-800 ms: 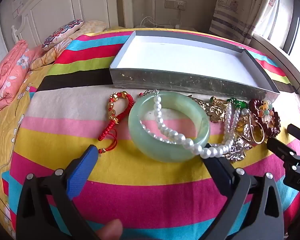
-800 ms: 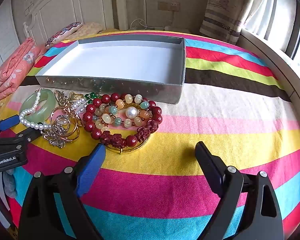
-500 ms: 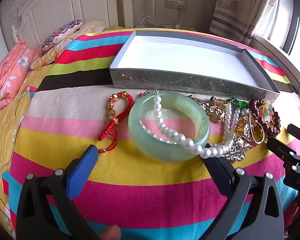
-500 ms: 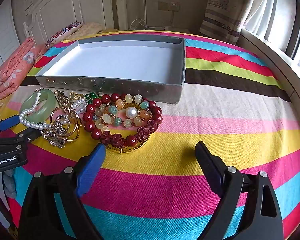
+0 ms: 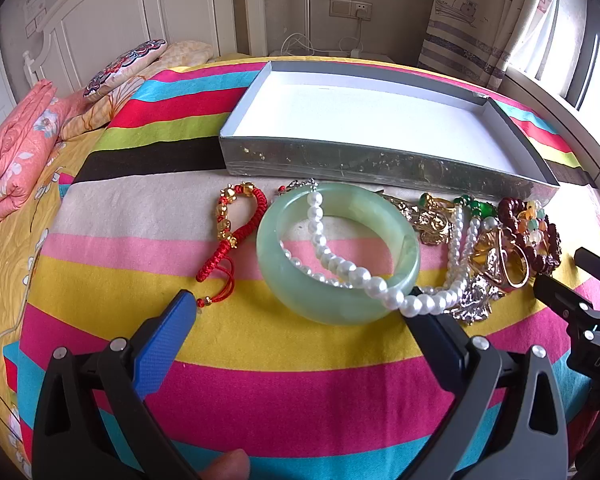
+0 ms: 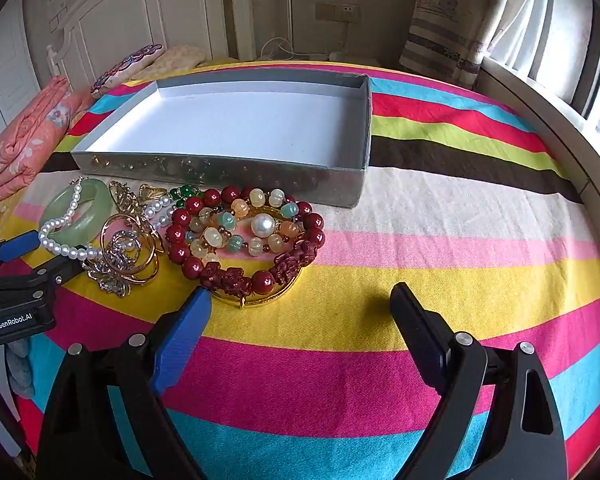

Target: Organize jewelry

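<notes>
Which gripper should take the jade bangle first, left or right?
Left, probably. The left gripper has open jaws straddling the pale green jade bangle, with the white pearl strand draped over it. The right gripper faces bare striped cloth beside the red bead bracelet.

pale green bangle, white pearls, rainbow-striped bedspread

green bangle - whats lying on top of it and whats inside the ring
A pearl strand drapes across the green bangle, over its far and near rims. Inside the ring, pearls and the striped bedspread show. Whatever lies beneath the bangle's band is covered.
</notes>
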Available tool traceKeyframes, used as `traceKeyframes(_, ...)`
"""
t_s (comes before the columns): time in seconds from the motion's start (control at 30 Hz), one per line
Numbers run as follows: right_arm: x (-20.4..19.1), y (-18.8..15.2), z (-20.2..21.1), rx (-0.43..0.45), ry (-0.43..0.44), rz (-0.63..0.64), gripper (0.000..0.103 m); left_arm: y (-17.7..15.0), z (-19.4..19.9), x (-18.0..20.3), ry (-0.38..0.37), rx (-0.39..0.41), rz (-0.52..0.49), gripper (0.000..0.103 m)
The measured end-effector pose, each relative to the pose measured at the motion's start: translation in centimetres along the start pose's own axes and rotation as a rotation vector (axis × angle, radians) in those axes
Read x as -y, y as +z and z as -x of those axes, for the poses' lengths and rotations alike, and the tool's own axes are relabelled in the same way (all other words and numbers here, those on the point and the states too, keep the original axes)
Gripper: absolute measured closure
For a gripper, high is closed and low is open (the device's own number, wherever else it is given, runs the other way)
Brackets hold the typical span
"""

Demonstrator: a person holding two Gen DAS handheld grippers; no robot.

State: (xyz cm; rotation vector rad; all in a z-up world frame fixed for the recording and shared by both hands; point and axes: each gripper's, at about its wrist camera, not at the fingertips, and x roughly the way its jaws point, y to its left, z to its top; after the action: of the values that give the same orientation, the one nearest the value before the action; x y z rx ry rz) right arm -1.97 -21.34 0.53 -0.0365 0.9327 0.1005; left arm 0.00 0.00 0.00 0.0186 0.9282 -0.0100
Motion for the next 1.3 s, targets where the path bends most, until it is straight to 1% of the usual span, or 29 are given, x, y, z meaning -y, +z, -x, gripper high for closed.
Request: traceKeyframes(1.3, -0.22, 0.01, -0.16, 0.001, 0.001, 0.000, 0.016, 0.00, 0.00, 0.00, 0.000, 0.000, 0.000, 0.002)
